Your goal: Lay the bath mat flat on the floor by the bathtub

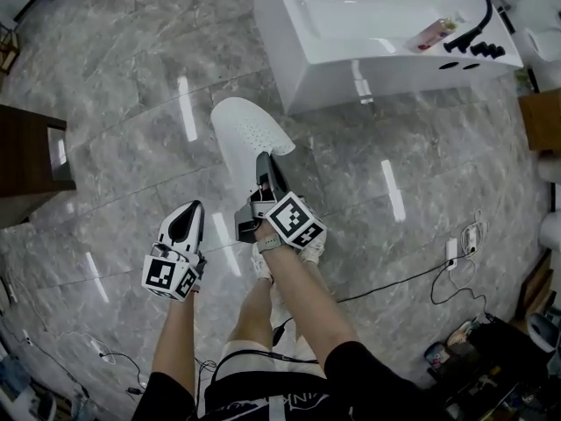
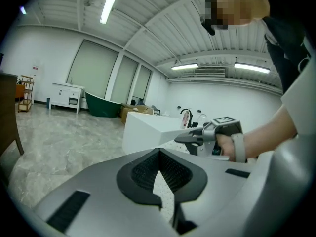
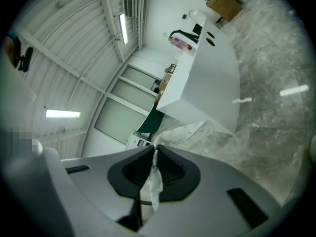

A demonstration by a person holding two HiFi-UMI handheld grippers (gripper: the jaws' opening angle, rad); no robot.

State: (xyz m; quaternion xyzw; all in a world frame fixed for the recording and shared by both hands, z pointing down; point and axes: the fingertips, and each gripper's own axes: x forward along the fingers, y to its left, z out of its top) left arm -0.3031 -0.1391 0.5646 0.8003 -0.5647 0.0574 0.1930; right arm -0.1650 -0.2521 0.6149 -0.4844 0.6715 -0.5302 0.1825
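Observation:
The white perforated bath mat (image 1: 245,130) hangs over the grey marble floor, just short of the white bathtub (image 1: 368,77). My right gripper (image 1: 263,160) is shut on the mat's near edge; in the right gripper view a fold of mat (image 3: 152,181) is pinched between the jaws of that gripper (image 3: 154,149), and the rest (image 3: 190,131) trails toward the tub (image 3: 212,88). My left gripper (image 1: 194,207) hangs apart from the mat on the left, its jaws closed with nothing in them. From the left gripper (image 2: 159,152) I see the right gripper (image 2: 181,138) and the tub (image 2: 148,130).
A black faucet (image 1: 478,16) and a bottle (image 1: 431,35) sit on the tub's rim. A dark wooden cabinet (image 1: 31,160) stands at the left. Cables and a power strip (image 1: 452,253) lie on the floor at the right, with clutter at the bottom right.

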